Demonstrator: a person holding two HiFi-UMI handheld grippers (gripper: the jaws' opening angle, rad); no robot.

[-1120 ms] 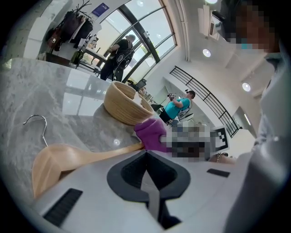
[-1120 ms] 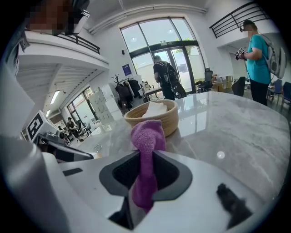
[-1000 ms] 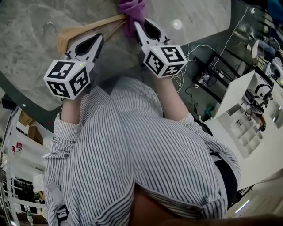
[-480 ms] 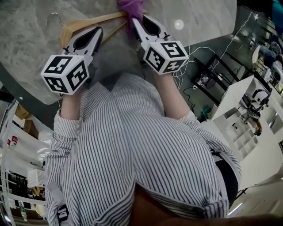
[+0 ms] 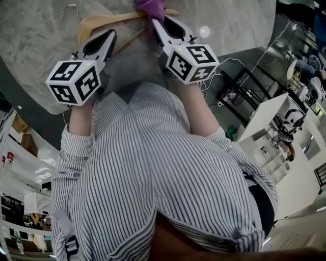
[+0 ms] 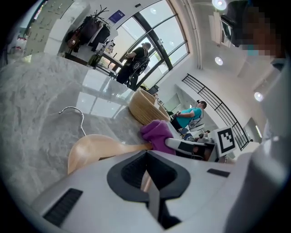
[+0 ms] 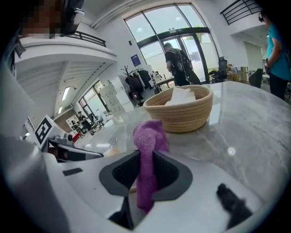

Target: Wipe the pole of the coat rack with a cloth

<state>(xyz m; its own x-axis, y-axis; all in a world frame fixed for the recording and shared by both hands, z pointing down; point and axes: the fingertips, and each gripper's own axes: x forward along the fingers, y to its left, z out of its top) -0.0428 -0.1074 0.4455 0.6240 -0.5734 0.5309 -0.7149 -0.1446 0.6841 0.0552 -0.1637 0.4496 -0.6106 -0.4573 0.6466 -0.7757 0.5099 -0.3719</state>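
Note:
A wooden coat hanger (image 5: 99,23) with a metal hook (image 6: 75,113) lies over the grey marble table (image 5: 35,56). My left gripper (image 5: 109,36) is shut on a thin wooden part of the hanger (image 6: 95,148), which shows between its jaws. My right gripper (image 5: 159,23) is shut on a purple cloth (image 5: 151,7). The cloth (image 7: 148,150) sticks up out of the jaws and rests against the hanger's right arm (image 6: 136,146). From the left gripper view the cloth (image 6: 157,134) and right gripper (image 6: 191,148) sit just right of the hanger. No coat rack pole is near the grippers.
A woven basket (image 7: 182,111) holding white cloths stands on the table beyond the purple cloth. People stand and sit in the background. White desks (image 5: 290,148) and cables (image 5: 229,92) lie on the floor to my right. A distant coat rack (image 7: 134,82) stands by the windows.
The grips are unchanged. In the head view both grippers and the hanger have drifted slightly upward and to the right, as the view itself shifted.

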